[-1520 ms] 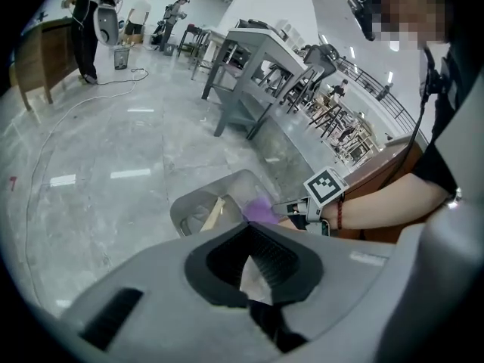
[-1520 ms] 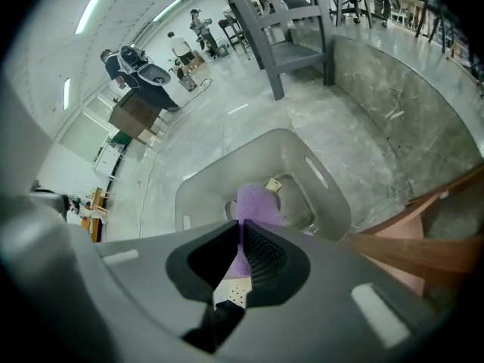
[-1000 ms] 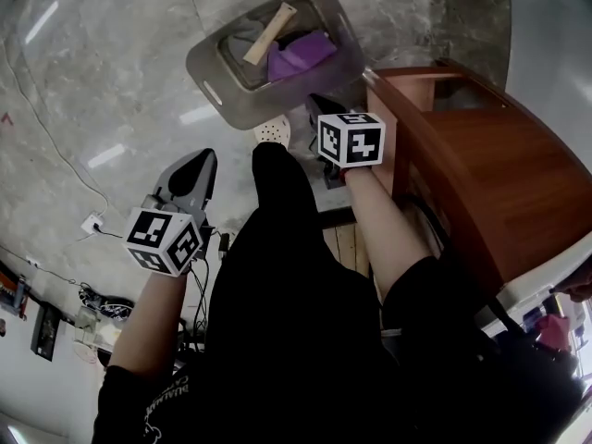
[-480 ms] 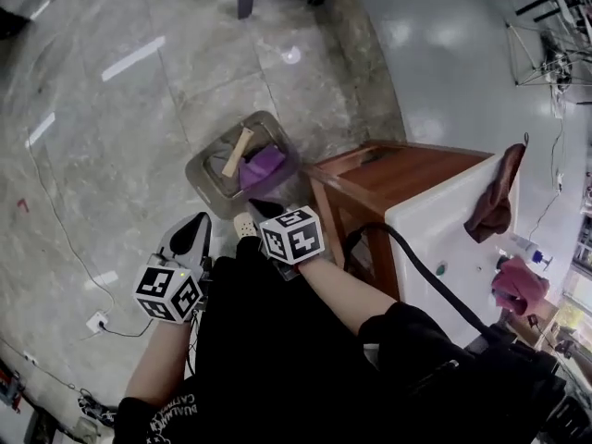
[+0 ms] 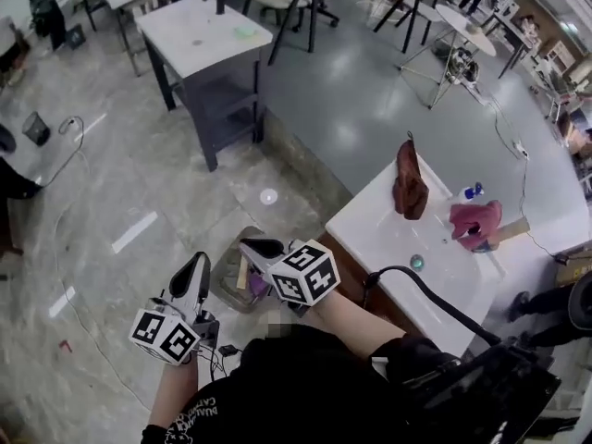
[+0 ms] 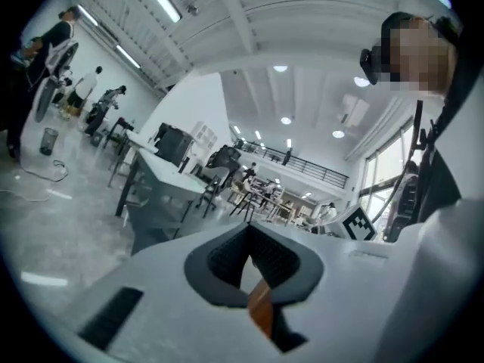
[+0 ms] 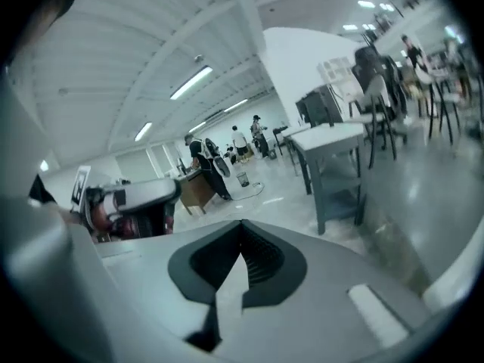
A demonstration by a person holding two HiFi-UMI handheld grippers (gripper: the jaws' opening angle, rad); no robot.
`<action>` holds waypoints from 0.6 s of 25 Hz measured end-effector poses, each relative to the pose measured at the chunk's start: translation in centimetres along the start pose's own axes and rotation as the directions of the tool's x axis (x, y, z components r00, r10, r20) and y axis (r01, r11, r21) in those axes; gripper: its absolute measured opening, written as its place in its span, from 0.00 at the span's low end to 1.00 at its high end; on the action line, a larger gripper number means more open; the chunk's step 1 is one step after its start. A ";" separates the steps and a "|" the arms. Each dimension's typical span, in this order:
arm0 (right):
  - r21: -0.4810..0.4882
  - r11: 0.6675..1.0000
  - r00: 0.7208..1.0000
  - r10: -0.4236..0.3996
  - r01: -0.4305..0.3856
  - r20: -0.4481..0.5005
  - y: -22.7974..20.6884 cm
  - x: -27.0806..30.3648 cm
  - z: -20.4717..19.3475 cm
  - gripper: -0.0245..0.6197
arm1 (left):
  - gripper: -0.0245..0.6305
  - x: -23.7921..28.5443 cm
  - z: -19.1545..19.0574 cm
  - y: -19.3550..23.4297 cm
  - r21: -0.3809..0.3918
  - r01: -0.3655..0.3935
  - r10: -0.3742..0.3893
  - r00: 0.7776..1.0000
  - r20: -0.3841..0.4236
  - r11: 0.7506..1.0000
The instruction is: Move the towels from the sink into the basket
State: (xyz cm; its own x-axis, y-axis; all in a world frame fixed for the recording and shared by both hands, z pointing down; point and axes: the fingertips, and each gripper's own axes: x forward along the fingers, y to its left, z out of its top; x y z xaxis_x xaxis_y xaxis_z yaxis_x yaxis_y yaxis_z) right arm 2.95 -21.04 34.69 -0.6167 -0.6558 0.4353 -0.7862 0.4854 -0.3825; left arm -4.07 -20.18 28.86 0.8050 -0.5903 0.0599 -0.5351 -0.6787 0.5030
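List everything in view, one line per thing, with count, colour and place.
Towels: two; one dark brown standing bunched on the sink's far rim, one pink at its right edge.
Sink: one, white, right of centre.
Bottle: one, blue top, between the two towels.
Basket: one, grey, on the floor, partly hidden behind the right gripper.
Table: one, white top on a dark frame, upper left.
Cable: one, black, arching by the sink's near edge.
Left gripper: one, grey, lower left, jaws together, empty.
Right gripper: one, grey, over the basket, jaws together, empty.
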 end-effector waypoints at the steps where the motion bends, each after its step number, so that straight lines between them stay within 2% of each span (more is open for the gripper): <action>1: -0.080 0.996 0.999 -0.049 0.049 0.005 1.0 -1.2 1.1 0.04 | 0.04 -0.4 1.5 -1.4 0.018 0.047 -0.047 0.999 0.020 0.999; 3: -0.178 0.976 0.992 -0.126 0.124 0.001 3.6 -3.9 2.2 0.04 | 0.04 -1.9 3.9 -4.3 0.021 0.109 -0.110 0.992 0.057 0.994; 5: -0.203 0.966 0.987 -0.158 0.158 0.018 6.3 -6.5 2.9 0.04 | 0.04 -3.7 5.9 -6.8 0.015 0.159 -0.160 0.983 0.089 0.987; 8: -0.182 0.959 0.975 -0.204 0.216 0.086 9.1 -10.2 3.9 0.04 | 0.04 -5.7 7.5 -10.1 0.088 0.218 -0.224 0.972 0.066 0.972; 11: -0.135 0.949 0.954 -0.269 0.286 0.131 10.6 -12.9 3.2 0.04 | 0.04 -8.0 7.8 -11.9 0.181 0.230 -0.236 0.972 0.012 0.956; 15: -0.103 0.932 0.928 -0.325 0.347 0.180 11.9 -15.1 1.9 0.04 | 0.04 -10.9 7.6 -12.8 0.143 0.272 -0.276 0.961 0.007 0.952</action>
State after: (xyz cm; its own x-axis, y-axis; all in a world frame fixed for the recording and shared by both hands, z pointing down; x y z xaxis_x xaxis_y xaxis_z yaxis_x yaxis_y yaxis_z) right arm 3.01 -6.50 21.99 -0.3097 -0.8707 0.3819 -0.9508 0.2850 -0.1214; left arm -7.93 -8.41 15.23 0.9193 -0.3836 -0.0875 -0.3271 -0.8687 0.3720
